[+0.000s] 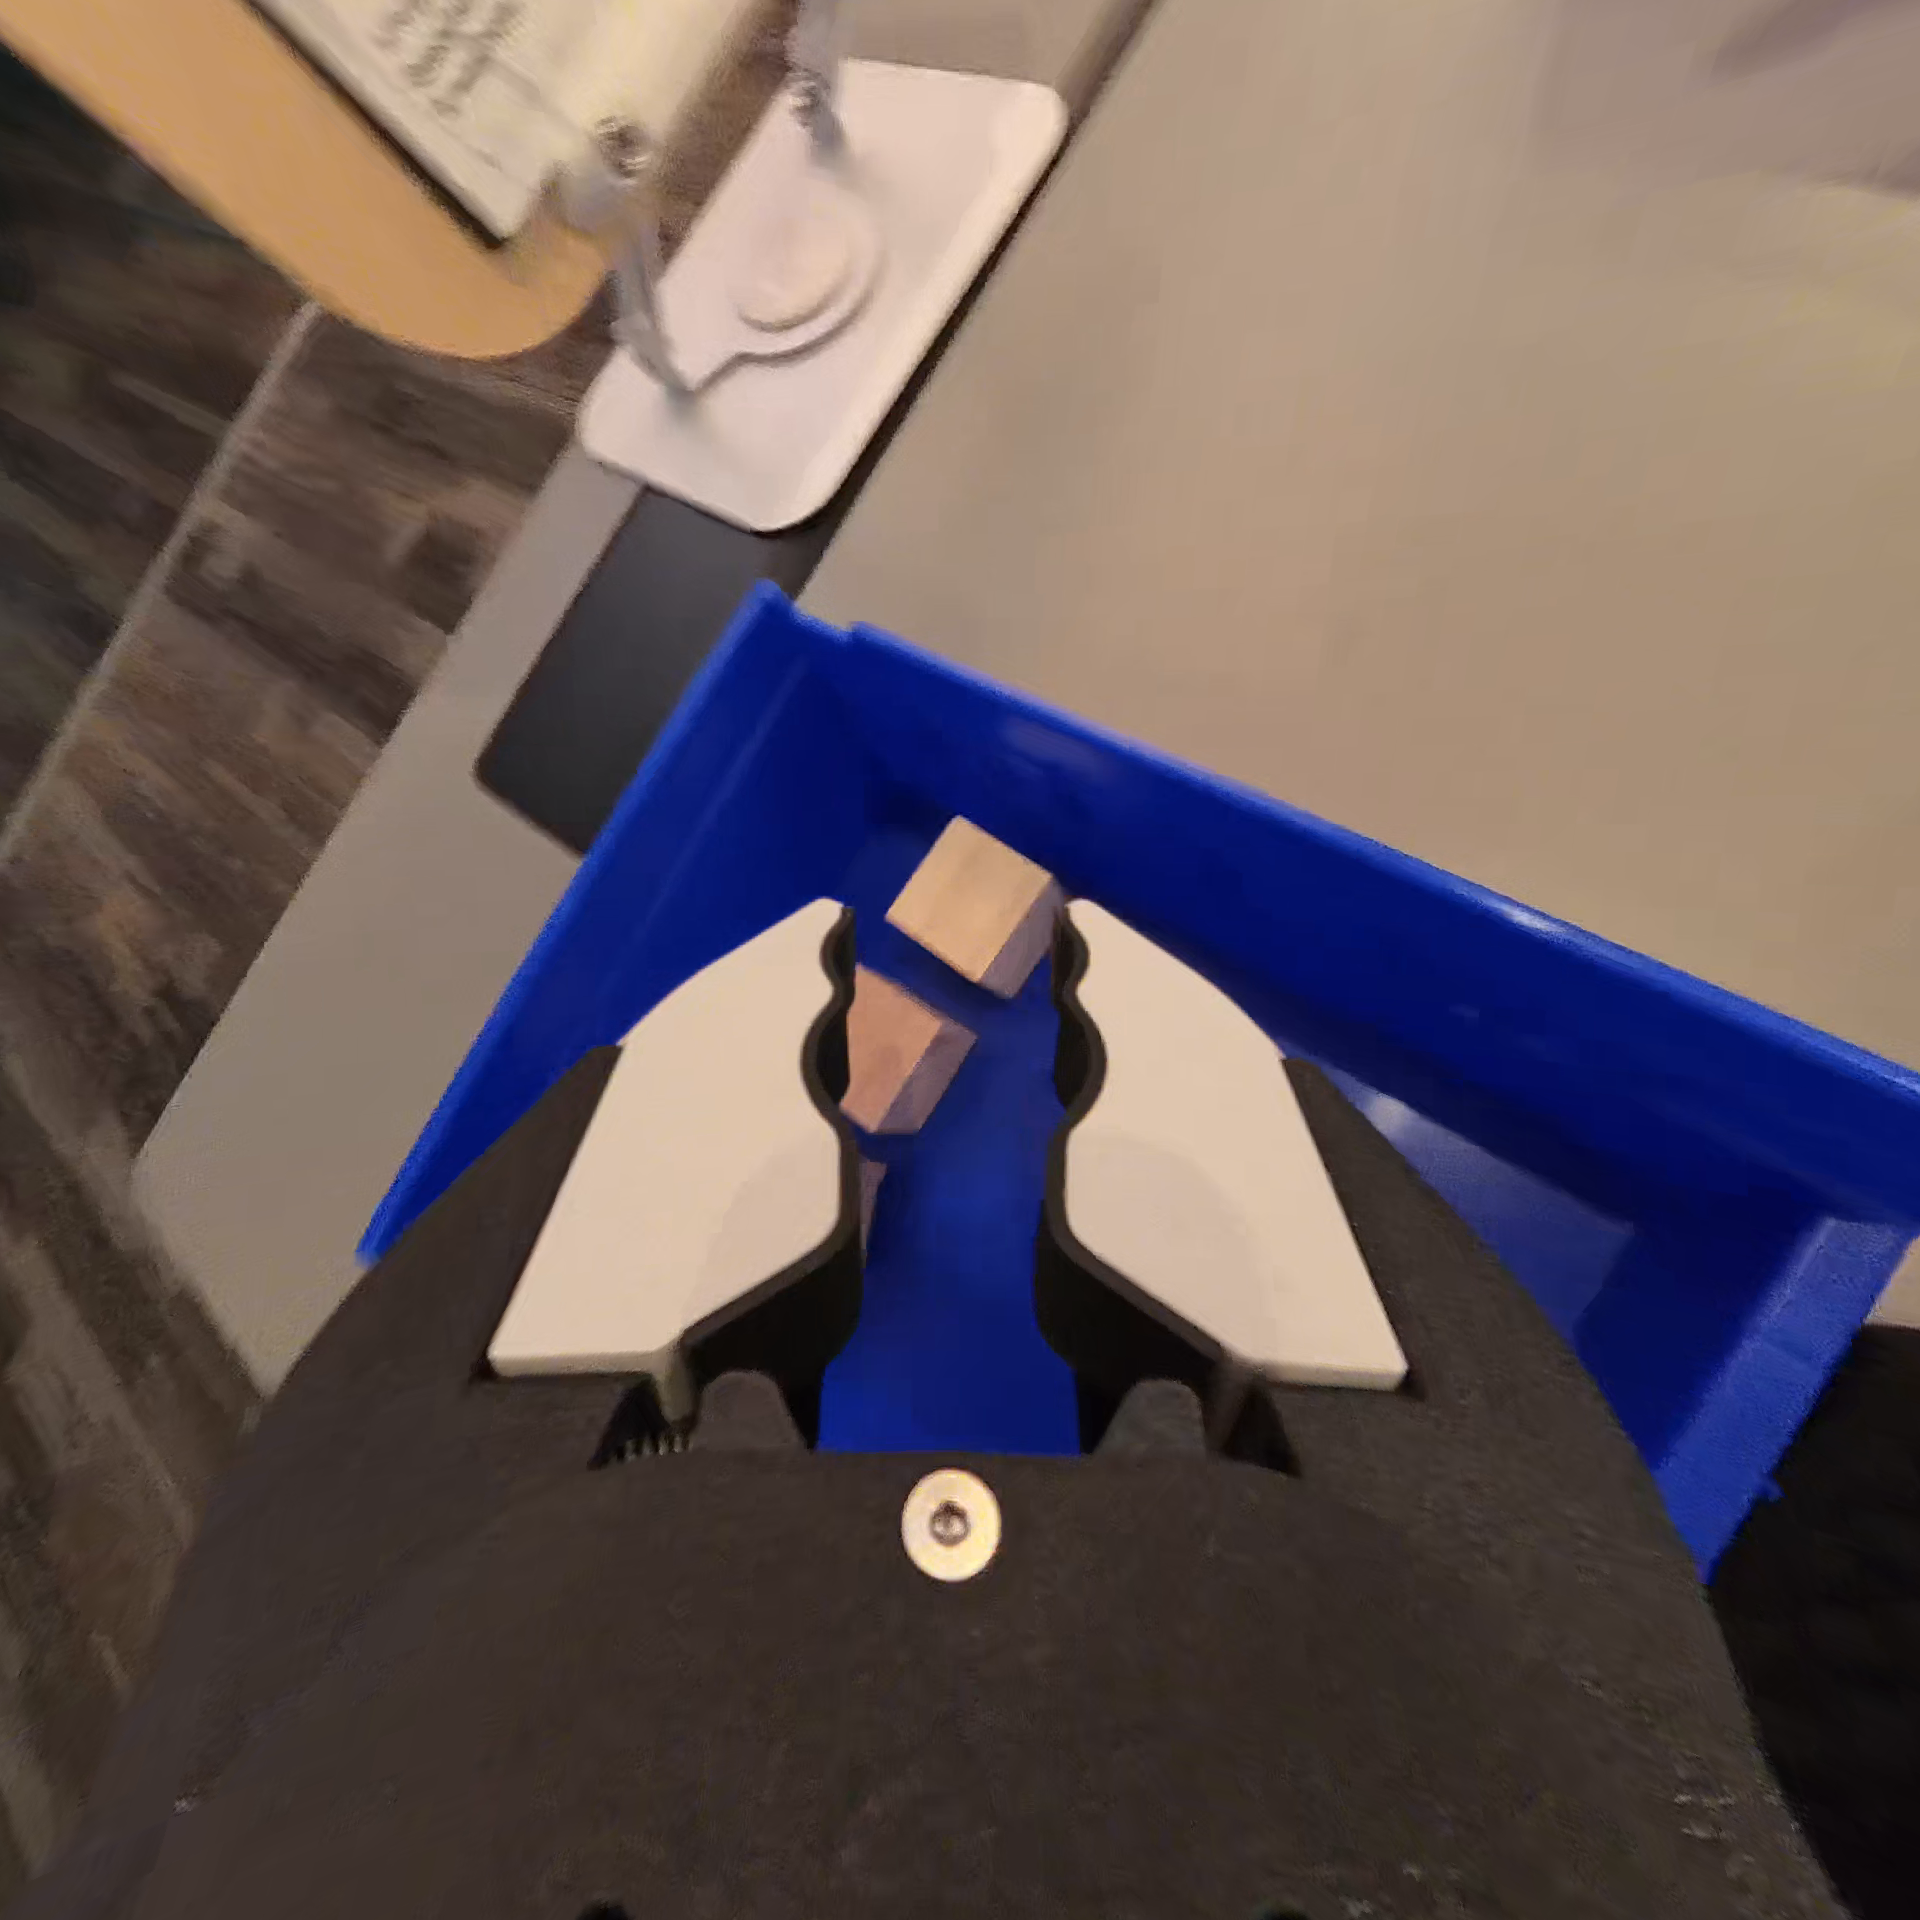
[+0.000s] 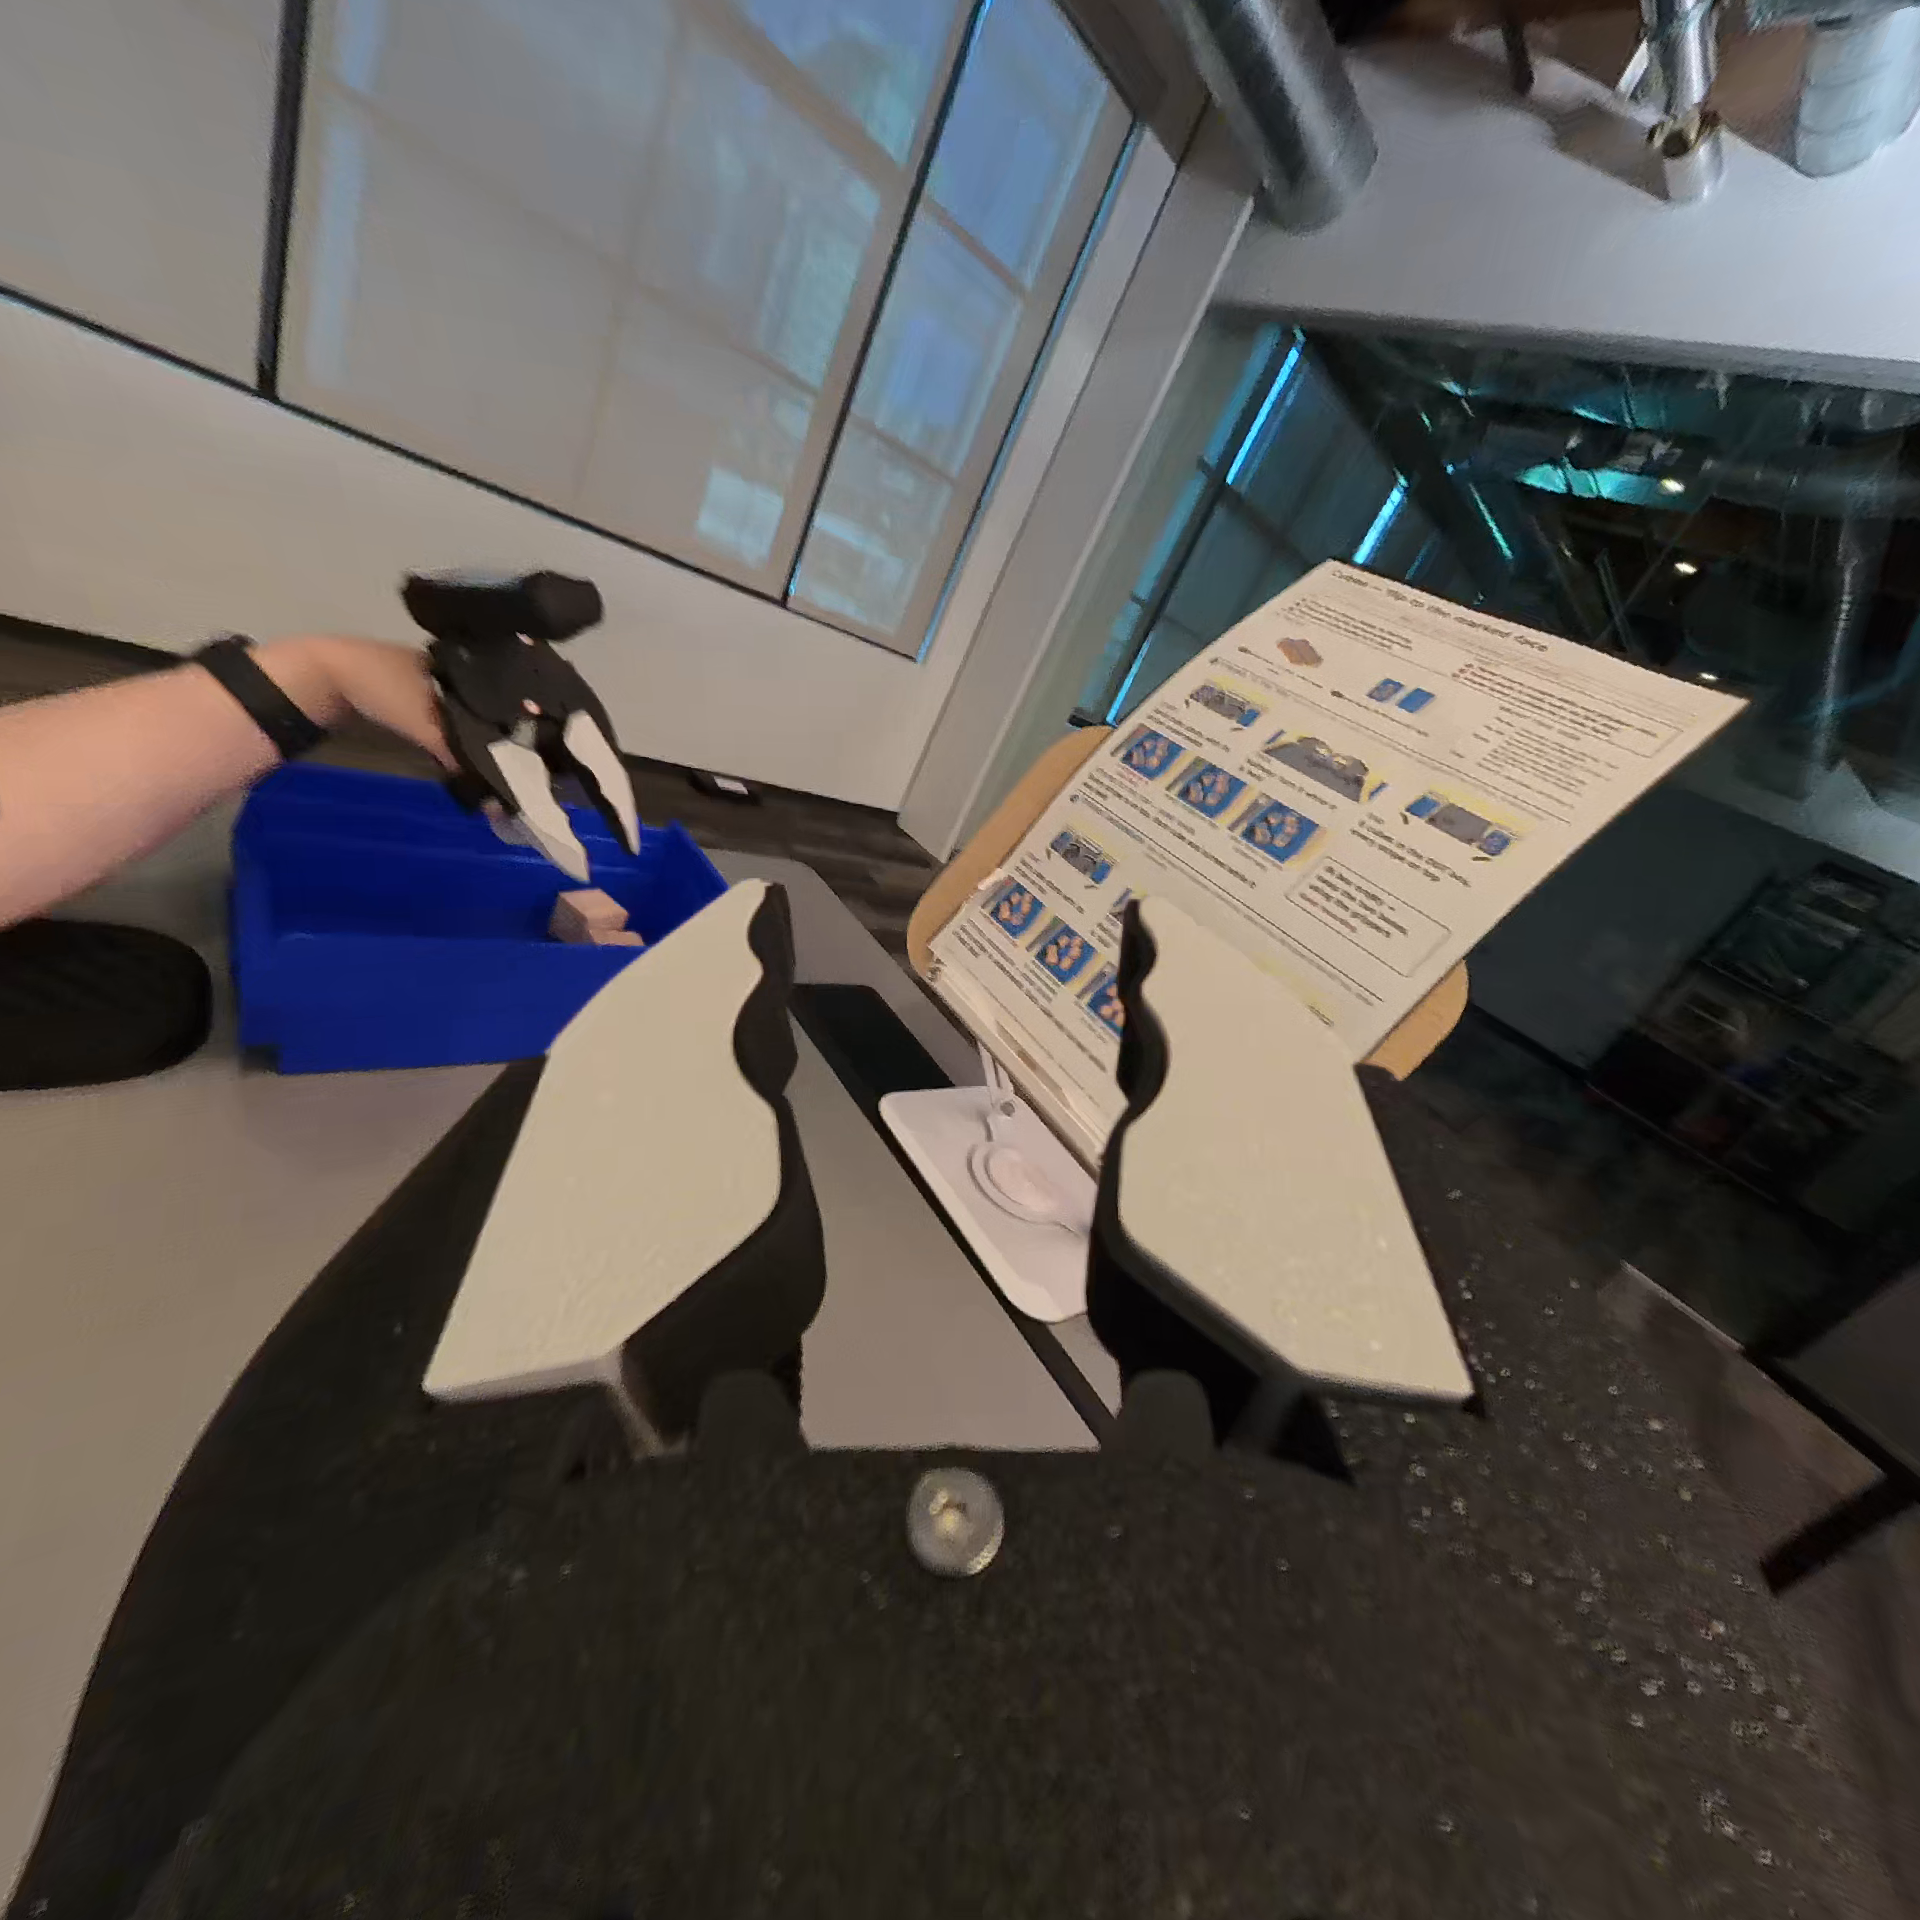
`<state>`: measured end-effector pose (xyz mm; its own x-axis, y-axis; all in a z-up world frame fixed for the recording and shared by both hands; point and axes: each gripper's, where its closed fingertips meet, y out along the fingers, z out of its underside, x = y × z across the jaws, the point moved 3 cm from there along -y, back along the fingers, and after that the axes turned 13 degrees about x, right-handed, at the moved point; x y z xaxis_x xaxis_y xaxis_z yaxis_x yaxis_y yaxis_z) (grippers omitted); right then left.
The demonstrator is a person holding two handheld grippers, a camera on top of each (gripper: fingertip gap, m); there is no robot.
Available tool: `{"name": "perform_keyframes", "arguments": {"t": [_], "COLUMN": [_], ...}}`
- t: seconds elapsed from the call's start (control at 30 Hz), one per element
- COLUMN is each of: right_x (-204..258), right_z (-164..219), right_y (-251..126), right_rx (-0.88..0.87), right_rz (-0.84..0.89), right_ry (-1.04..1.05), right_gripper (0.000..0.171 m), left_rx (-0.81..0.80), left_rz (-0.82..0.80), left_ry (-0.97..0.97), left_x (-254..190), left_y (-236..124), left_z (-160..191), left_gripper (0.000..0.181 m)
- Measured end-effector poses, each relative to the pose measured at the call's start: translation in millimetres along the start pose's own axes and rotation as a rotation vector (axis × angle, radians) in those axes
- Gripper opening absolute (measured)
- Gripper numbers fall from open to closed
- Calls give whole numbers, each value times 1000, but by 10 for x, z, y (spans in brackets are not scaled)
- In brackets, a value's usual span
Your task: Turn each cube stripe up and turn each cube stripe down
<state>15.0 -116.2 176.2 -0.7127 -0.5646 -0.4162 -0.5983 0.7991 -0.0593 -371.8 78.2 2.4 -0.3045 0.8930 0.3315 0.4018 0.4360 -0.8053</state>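
Note:
Two plain wooden cubes lie in a corner of a blue bin. The far cube rests near the bin corner; the near cube lies by my left finger. No stripe shows on either. My left gripper is open and empty above them, pointing down into the bin. In the right wrist view the left gripper hovers over the blue bin with the cubes below it. My right gripper is open, empty, and raised well to the right of the bin.
A grey table holds the bin. A white stand carries an illustrated instruction sheet at the table's far edge; its base also shows in the left wrist view. A person's forearm reaches over the bin. A dark pad lies left.

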Motion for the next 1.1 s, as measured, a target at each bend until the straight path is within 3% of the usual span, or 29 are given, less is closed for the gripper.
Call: {"name": "perform_keyframes", "arguments": {"t": [0.13, 0.4, 0.53, 1.1], "right_x": [-102, -234, -243, -204], "right_z": [197, 398, 520, 858], "right_y": [-15, -80, -39, 201], "right_rx": [90, 143, 201, 357], "right_rz": [-13, 3, 2, -61], "right_ry": [13, -1, -22, -66], "right_gripper": [66, 68, 69, 67], "left_rx": [-28, 371, 475, 546], "left_rz": [143, 168, 215, 311], "left_ry": [112, 411, 428, 415], "left_x": [-27, 29, 72, 48], "left_y": [227, 754, 933, 1255], "left_z": [-221, 8, 93, 217], "left_gripper": [36, 50, 54, 46]}}
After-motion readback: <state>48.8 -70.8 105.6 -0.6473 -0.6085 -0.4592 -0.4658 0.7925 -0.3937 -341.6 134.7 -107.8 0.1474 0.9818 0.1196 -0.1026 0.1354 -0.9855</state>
